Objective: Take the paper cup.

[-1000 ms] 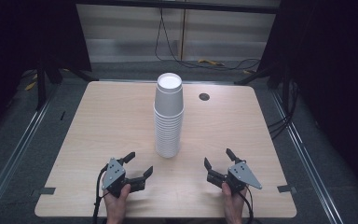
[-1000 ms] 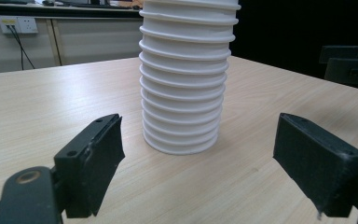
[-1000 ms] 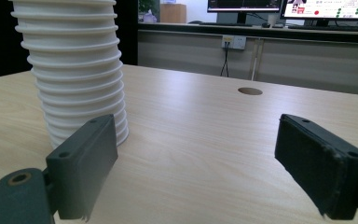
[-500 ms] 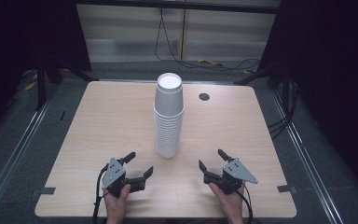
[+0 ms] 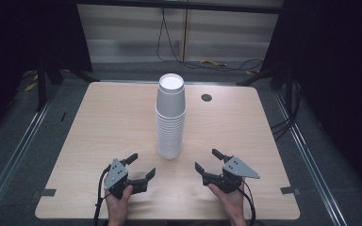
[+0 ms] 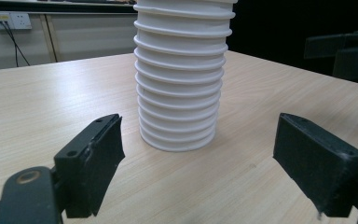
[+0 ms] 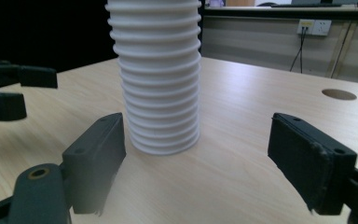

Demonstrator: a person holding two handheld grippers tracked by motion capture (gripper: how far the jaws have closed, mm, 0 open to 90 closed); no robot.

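Nothing's started: the cup stack [image 5: 170, 117] stands whole on the table [image 5: 99, 127]. Both grippers, left [image 5: 139, 165] and right [image 5: 206, 160], gape empty just short of it.

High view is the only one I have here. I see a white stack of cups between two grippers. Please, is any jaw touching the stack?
Observer: No. In the left gripper view the left gripper is wide open and the stack of cups stands beyond its jaws, with bare table between.
Operator: And the right one?
Observer: The same. In the right gripper view the right gripper is open, and the stack stands apart from it, nearer its left jaw.
Operator: Are the cups upside down?
Observer: Yes, the lowest rim rests flat on the wood.
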